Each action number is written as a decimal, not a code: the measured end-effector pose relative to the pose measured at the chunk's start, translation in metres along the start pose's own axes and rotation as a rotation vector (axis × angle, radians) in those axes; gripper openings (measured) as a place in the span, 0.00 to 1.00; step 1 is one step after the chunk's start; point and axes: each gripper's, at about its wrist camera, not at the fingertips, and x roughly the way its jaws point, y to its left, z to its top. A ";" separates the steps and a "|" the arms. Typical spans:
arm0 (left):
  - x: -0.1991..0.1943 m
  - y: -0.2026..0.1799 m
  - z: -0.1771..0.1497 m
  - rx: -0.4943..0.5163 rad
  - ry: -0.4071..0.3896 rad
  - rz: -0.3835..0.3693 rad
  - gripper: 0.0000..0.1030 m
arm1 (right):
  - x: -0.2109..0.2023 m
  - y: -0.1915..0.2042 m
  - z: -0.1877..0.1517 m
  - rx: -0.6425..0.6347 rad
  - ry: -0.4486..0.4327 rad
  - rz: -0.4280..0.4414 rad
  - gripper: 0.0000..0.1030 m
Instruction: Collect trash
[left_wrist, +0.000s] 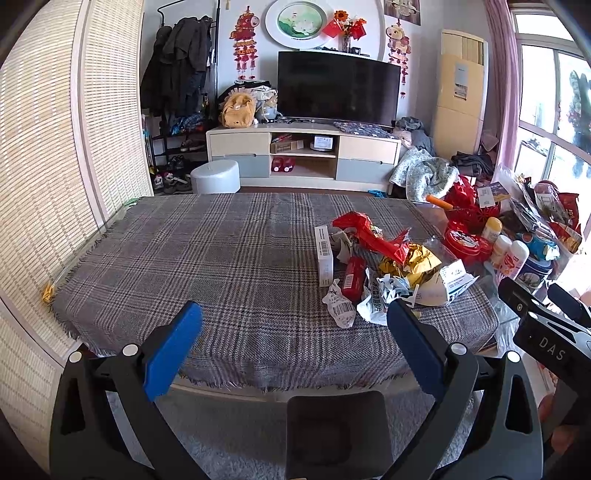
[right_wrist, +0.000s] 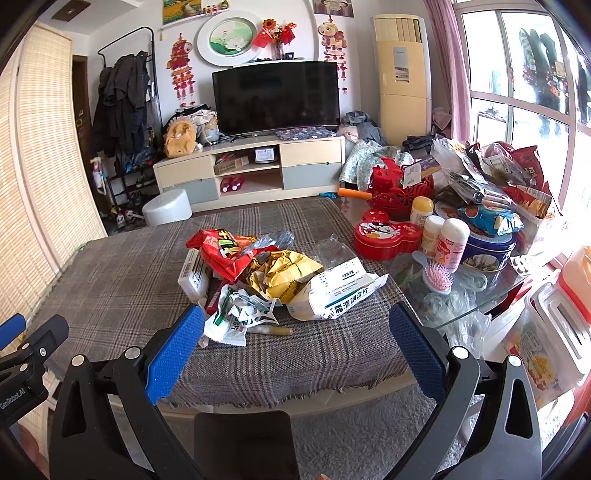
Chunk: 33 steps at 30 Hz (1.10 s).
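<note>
One trash heap (right_wrist: 266, 280) is seen on the table (right_wrist: 110, 280), elongated front-to-back; both claws (left_wrist: 293, 347) (right_wrist: 295, 347) are held apart, empty.

Trash pile (right_wrist: 266, 280) is sitting on the plaid cloth, right of centre, pieces overlapping and touching. Red snack wrapper (right_wrist: 221, 254) is lying crumpled at the far-left side, w/ a crushed gold foil bag (right_wrist: 288, 273) just beside it. White box (right_wrist: 190, 277) is leaning at the left edge. White med. box (right_wrist: 340, 295) w/ green print is lying torn open at the right. Shredded white paper (right_wrist: 236, 317) is spreading along the near edge.
</note>
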 end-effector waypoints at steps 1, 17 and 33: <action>0.000 0.000 0.000 0.000 0.000 0.001 0.92 | 0.000 0.000 0.001 0.001 0.000 -0.001 0.97; -0.001 0.001 0.001 0.001 -0.006 0.005 0.92 | 0.000 -0.001 0.002 0.004 0.001 0.003 0.97; -0.001 0.000 0.000 0.001 -0.006 0.005 0.92 | 0.000 0.002 -0.001 0.006 0.006 0.007 0.97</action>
